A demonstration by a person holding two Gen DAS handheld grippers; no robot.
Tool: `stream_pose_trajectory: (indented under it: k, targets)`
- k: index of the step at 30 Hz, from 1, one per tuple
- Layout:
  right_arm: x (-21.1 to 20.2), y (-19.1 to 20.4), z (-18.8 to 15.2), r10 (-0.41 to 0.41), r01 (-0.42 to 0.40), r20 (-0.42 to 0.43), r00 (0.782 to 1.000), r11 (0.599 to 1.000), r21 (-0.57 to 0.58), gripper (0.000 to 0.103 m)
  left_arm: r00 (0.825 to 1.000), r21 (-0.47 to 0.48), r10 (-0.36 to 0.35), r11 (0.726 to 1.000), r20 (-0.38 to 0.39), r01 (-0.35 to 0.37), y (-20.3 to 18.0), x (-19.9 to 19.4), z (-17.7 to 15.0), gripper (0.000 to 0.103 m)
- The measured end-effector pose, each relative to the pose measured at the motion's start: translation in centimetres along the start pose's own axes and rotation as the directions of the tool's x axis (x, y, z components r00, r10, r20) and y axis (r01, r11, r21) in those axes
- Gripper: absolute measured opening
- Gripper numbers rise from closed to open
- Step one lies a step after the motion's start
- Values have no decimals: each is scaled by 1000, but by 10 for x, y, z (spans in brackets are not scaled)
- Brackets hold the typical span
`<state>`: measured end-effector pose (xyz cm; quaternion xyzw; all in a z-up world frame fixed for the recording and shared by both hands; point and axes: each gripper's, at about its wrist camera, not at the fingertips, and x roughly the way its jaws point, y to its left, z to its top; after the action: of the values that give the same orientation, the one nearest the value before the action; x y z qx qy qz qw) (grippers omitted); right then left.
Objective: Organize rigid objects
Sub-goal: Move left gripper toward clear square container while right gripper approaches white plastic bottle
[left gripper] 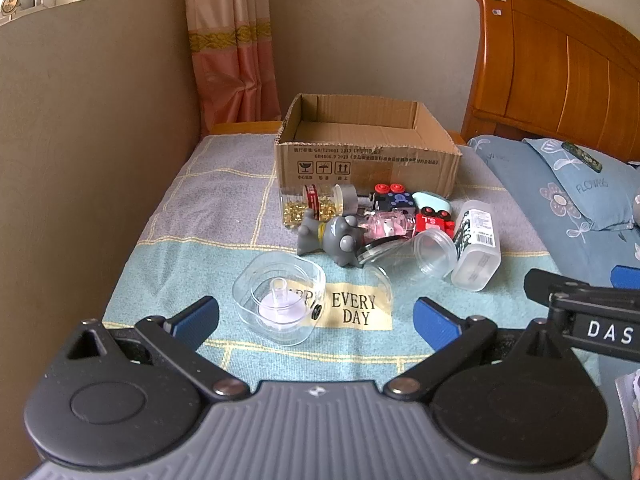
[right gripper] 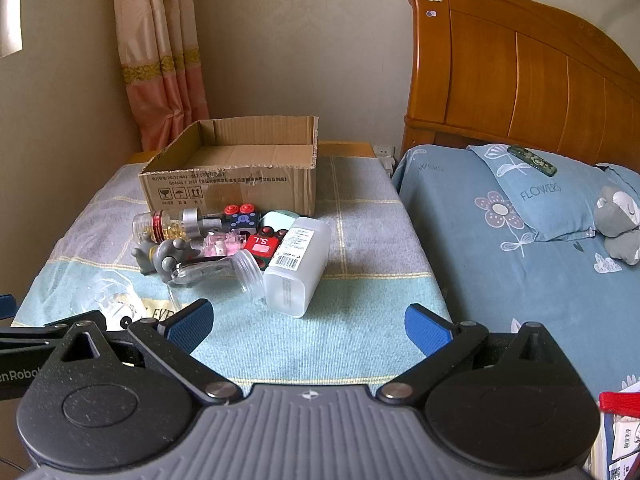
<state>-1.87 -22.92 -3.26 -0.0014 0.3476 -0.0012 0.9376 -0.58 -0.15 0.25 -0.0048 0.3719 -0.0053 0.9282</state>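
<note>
Both hand-held grippers hang above the near edge of a table covered with a blue-and-grey checked cloth. The left hand-held gripper has its blue-padded jaws spread as wide as they go, with nothing between them — a clear, rounded plastic container lies on the cloth just beyond, low and left of centre in the left wrist view. The right hand-held gripper is likewise fully spread and holds nothing.

In the middle of each frame lies a cluster of small rigid things, touching or overlapping: a grey plastic animal figure on its side, a clear jar of golden beads with a red band, a pink translucent item, a red toy block with white letters, a dark blue block with red knobs, a clear plastic cup on its side and a frosted white rectangular bottle with a barcode label at the cluster's right end.

Just behind the cluster, above centre, stands an open brown cardboard box, its inside bare. At the right of the frame, a bed with blue flowered bedding and an orange wooden headboard.
</note>
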Motion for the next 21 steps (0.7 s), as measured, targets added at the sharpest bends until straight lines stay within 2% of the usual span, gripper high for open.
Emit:
stream_pose_trajectory:
  k: [21]
  targets:
    - [2, 3, 2, 11, -11, 22, 1000, 1000, -23, 103, 1000, -10, -21, 1000, -4, 21, 5, 4, 1, 102]
